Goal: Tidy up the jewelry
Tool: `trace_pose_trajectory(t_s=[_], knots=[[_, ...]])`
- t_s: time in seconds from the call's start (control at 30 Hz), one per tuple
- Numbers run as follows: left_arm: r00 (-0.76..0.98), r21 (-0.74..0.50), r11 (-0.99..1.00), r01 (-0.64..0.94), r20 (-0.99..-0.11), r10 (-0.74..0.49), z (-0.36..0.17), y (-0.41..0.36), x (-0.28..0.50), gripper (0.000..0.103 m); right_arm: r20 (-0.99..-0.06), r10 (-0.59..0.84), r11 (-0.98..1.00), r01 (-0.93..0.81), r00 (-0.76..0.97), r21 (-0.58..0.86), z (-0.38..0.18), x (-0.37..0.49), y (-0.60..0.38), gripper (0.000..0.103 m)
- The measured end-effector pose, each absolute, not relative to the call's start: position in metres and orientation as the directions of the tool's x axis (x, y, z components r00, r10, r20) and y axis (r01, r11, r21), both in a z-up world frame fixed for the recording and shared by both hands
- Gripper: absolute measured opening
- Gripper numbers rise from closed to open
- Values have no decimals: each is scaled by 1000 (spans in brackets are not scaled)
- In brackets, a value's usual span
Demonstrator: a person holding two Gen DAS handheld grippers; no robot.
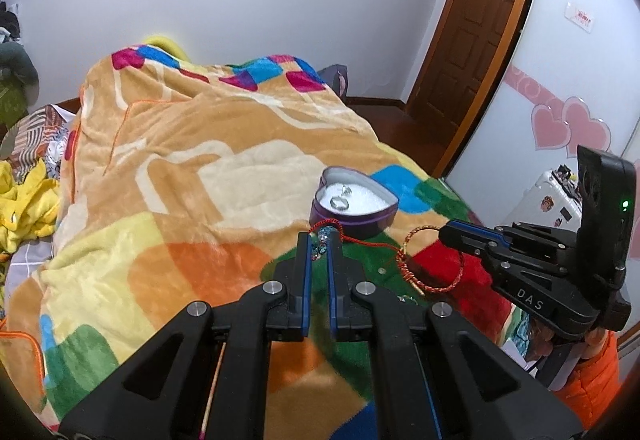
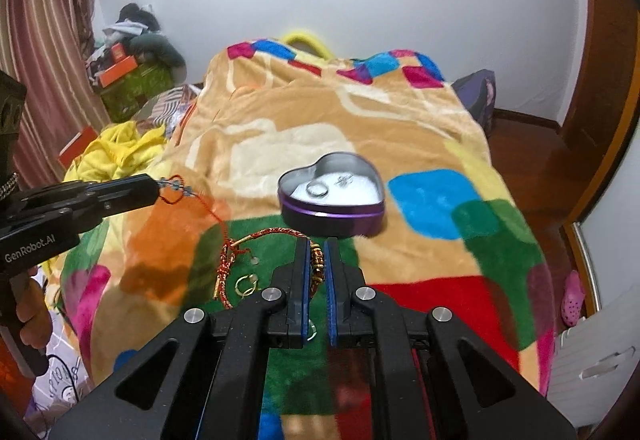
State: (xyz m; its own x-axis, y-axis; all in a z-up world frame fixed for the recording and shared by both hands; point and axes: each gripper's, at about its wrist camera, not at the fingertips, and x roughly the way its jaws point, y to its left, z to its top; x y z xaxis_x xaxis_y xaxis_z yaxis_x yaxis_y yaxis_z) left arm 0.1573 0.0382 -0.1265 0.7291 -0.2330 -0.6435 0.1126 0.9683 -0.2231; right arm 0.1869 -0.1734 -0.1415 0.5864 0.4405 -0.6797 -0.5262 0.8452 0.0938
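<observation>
A purple heart-shaped tin [image 1: 372,218] [image 2: 340,218] stands open on the blanket, with a silver ring [image 1: 340,202] [image 2: 317,189] and a small sparkling piece [image 2: 344,180] on its white lining. Just short of the tin, my left gripper [image 1: 321,238] [image 2: 154,186] is shut on the clear beads of a thin red cord [image 1: 360,239] [image 2: 176,189]. That cord runs to the knot of a red-and-gold braided bracelet [image 1: 404,260] [image 2: 264,233]. My right gripper [image 2: 319,242] [image 1: 442,232] is shut on the bracelet's gold beads, so the bracelet hangs above the green patch.
A gold hoop earring [image 2: 244,285] and a small stud [image 2: 255,261] lie on the colourful blanket [image 1: 192,168]. Yellow cloth [image 2: 116,152] is heaped at the left. A brown door [image 1: 468,28], a white suitcase [image 1: 556,200] and the floor lie to the right.
</observation>
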Motion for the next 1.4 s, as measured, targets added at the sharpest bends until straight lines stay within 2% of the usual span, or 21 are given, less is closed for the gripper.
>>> trace_pose_trajectory(t_s=[0.37, 0.93, 1.4], knots=[[775, -222, 968, 121, -588, -232, -101, 43, 162, 5, -693, 386, 877, -475, 609, 70, -150, 195, -184, 6], [775, -218, 964, 154, -579, -254, -99, 26, 194, 5, -624, 414, 889, -440, 662, 124, -124, 219, -191, 6], [765, -238, 955, 180, -577, -288, -104, 11, 230, 5, -616, 411, 897, -417, 672, 144, -128, 252, -192, 6]])
